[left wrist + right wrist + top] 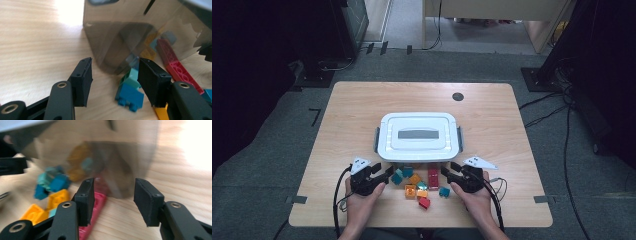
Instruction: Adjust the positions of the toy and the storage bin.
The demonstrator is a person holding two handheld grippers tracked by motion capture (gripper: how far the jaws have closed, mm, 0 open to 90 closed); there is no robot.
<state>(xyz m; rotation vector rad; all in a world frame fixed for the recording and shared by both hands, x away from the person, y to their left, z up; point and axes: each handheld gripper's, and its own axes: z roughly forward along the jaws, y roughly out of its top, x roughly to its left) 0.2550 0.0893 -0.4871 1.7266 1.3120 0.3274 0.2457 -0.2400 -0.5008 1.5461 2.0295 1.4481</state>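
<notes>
A box with a white lid (419,131) and smoky see-through walls sits mid-table. Just in front of it lies a small heap of toy bricks (418,184) in red, orange, teal and blue. My left gripper (384,171) rests at the heap's left and my right gripper (449,169) at its right, both aimed at the box's front corners. In the left gripper view my left gripper (115,65) stands open before the box wall (125,30), with a blue-teal brick (128,93) below its right jaw. My right gripper (113,182) is open too, with a red brick (98,202) beside its left jaw.
A long red brick (182,75) lies against the box front. Orange bricks (37,212) sit left of my right gripper. A dark grommet hole (457,96) marks the table's far side. Bare wood surrounds the box; cables run over the floor at the right.
</notes>
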